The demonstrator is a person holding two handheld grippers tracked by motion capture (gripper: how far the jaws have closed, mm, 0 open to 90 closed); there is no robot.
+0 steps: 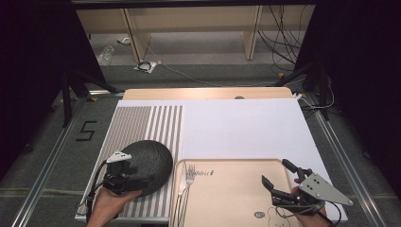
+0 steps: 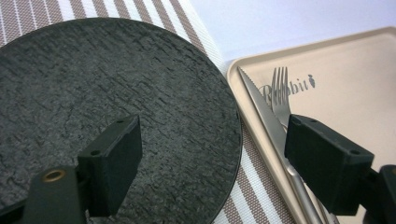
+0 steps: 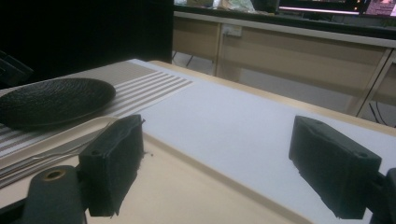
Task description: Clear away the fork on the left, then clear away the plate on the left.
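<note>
Step in hand: table setting appears under way; the black plate (image 1: 145, 165) lies on the striped placemat (image 1: 142, 124), and the cutlery is still to be moved.
Left gripper (image 1: 124, 176): jaws spread wide, holding nothing; it hangs over the near edge of the plate.
Plate relative to left fingers: in the left gripper view the plate (image 2: 112, 112) lies under and ahead of the left-hand finger (image 2: 114, 165); its rim ends between the two fingers.
Cutlery relative to left fingers: the knife (image 2: 268, 126) and fork (image 2: 281, 93) lie side by side on the tray (image 2: 355, 74); both pass beneath the right-hand finger (image 2: 327, 163).
Right gripper (image 1: 280, 178): jaws apart, empty, poised above the right part of the tray (image 1: 236, 198).
Next move, as a judgement: one gripper should descend on the fork (image 1: 187, 182) or knife; both lie flat and close together, so a narrow, square pinch is needed.
Edges: the raised tray rim (image 3: 187, 163) stands between the cutlery and the placemat; lift clear of it.
Open room: the white mat (image 1: 246, 127) ahead of both grippers is bare; striped cloth beside the plate offers a landing strip.
</note>
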